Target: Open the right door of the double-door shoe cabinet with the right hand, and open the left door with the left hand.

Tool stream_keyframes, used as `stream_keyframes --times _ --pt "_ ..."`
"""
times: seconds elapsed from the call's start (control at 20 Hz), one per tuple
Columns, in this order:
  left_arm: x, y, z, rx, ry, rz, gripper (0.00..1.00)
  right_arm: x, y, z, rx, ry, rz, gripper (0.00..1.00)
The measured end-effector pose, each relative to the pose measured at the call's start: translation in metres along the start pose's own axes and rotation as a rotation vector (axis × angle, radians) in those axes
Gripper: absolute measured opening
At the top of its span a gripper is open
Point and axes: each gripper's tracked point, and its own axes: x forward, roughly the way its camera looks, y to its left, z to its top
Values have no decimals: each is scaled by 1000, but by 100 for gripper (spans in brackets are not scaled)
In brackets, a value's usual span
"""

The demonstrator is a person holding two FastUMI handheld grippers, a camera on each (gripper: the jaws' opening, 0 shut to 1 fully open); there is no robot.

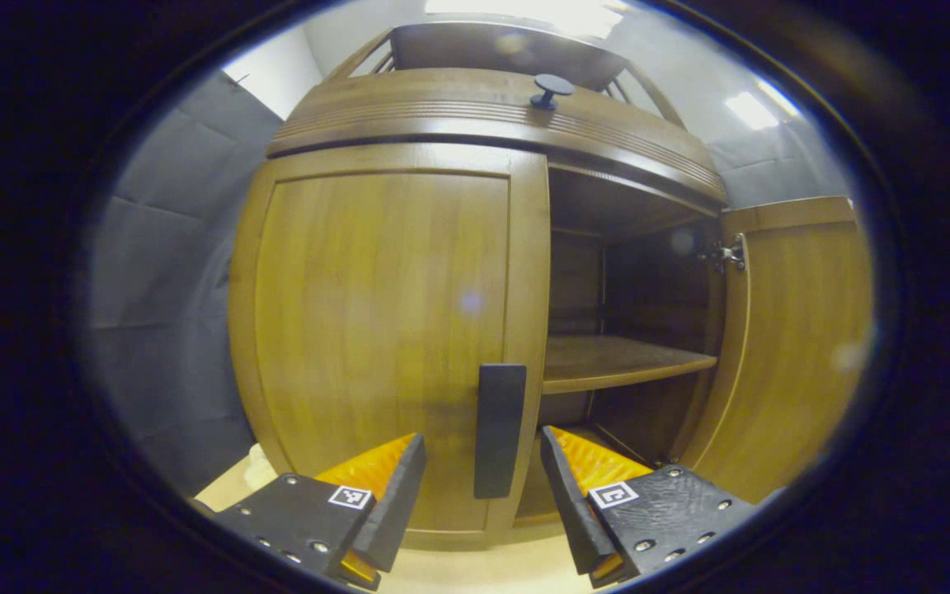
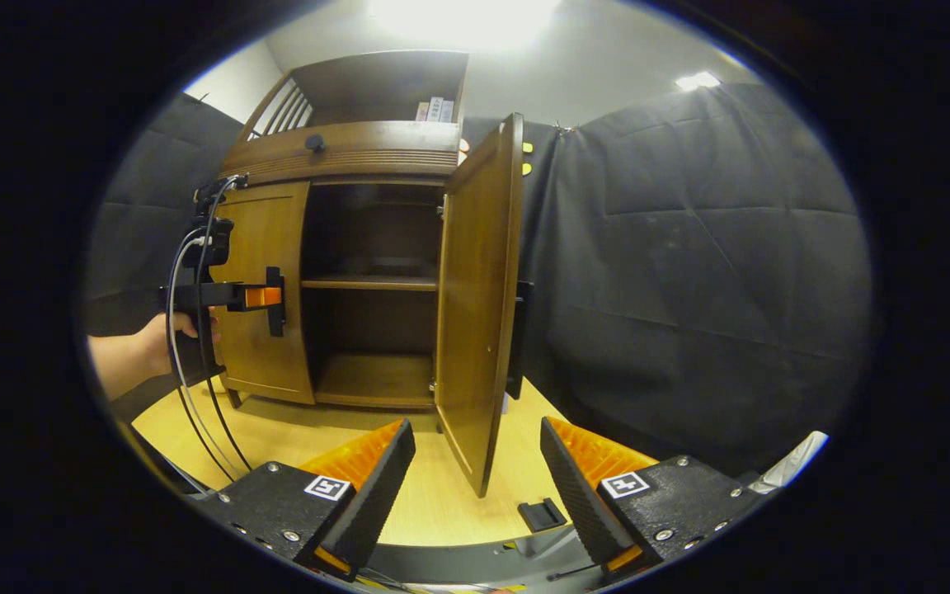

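Note:
The wooden shoe cabinet (image 1: 392, 124) fills the left gripper view. Its left door (image 1: 376, 330) is closed and carries a black upright handle (image 1: 500, 429). My left gripper (image 1: 482, 470) is open, one finger on each side of that handle with a gap on both sides. The right door (image 1: 797, 346) stands swung open. In the right gripper view the open right door (image 2: 475, 305) faces me edge-on, its handle (image 2: 519, 338) on the far side. My right gripper (image 2: 477, 462) is open and holds nothing, a little short of the door's lower edge. The left gripper (image 2: 273, 299), held by a hand (image 2: 153, 338), sits at the left door (image 2: 265, 247).
Inside, a shelf (image 1: 615, 363) divides the dark interior. A black knob (image 1: 552, 87) sticks out of the drawer front above the doors. The cabinet stands on a light wooden table (image 2: 293, 433). A small black block (image 2: 543, 513) lies near my right gripper. Black cloth (image 2: 689, 272) hangs on the right.

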Motion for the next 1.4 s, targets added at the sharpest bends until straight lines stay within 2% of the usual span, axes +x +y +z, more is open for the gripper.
stream_keyframes --times 0.1,0.15,0.25,0.3,0.4,0.55,0.7,0.85,0.9,0.95,1.0,1.05,1.15,1.35,1.4 --pt "9 -7 -9 -6 22 -7 84 -1 -4 -2 -3 6 -17 95" --pt "15 -4 -10 -6 18 15 76 -1 -5 -3 -3 9 -23 95" --pt "18 -5 -12 -24 17 12 60 -3 -4 -2 -3 10 -30 94" --pt "21 -9 -15 -35 31 -1 61 -2 -5 -3 -6 10 -29 94" --pt "35 -13 -20 -35 43 5 44 -3 -2 -4 -18 10 -29 94" --pt "27 -14 -17 -10 17 3 19 -1 2 -3 -9 5 -10 95" --pt "5 -12 -17 -15 8 -22 14 1 11 -2 -5 -1 14 94" --pt "-24 -10 -18 -12 8 -40 19 8 22 3 8 -10 50 95" --pt "-34 -7 -17 -8 8 -41 14 10 26 4 12 -11 62 95" --pt "-44 -5 -18 -12 14 -38 19 13 31 5 14 -13 78 95" --pt "-55 -1 -18 -11 16 -35 10 15 36 7 16 -17 94 94" --pt "-65 2 -18 -11 19 -32 19 17 43 8 17 -22 111 95" --pt "-86 11 -16 -14 20 -22 10 22 56 10 20 -26 147 95" --pt "-128 38 -12 -29 15 27 14 28 83 13 24 -33 219 95" --pt "-140 47 -12 -35 13 48 19 30 89 15 24 -36 235 94"
